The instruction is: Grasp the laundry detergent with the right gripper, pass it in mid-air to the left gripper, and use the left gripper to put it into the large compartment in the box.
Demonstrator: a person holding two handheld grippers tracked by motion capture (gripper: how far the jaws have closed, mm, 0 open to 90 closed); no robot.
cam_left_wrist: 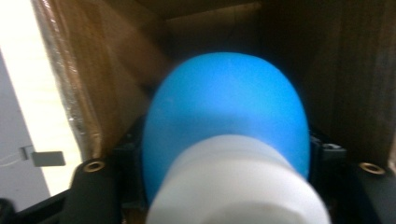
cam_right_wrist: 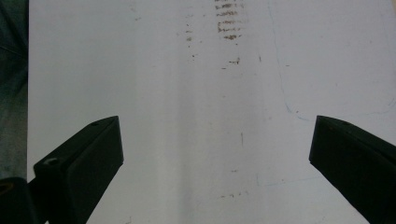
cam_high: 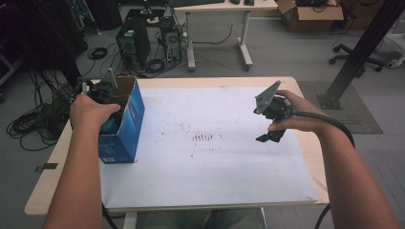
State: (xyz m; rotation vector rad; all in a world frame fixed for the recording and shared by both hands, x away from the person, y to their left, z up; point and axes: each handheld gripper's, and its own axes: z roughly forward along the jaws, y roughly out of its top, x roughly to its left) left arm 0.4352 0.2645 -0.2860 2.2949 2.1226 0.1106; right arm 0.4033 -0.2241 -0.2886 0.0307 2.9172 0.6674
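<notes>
- So the left gripper [cam_high: 98,90] is down inside the blue box [cam_high: 129,126] at the left edge of the table [cam_high: 305,143], and its own view shows a blue bottle [cam_left_wrist: 224,121] with a white cap [cam_left_wrist: 238,182] sitting right between the jaws, down in the brown cardboard interior.
- Honestly can't tell if the pads are pressing on the bottle or have just let go. It fills the whole gap, so it could be either.
- Risk one, I reckon: if the jaws aren't clear of the bottle and the hand lifts, the bottle rides up with it and drops back crooked or tips out.
- Risk two: the box is light cardboard near the table edge. A gripper snagging the wall on the way out could drag it or knock it over the side.
- Risk three: the bottle looks rounded and smooth, so a half grip could let it slip and roll inside.
- The right gripper [cam_high: 271,136] hangs over the white sheet [cam_high: 215,181] well away from the box, jaws spread wide with nothing in them. No trouble there unless it swings across.
- Count: one box, one bottle, one cap, two grippers, one sheet, one table.
</notes>
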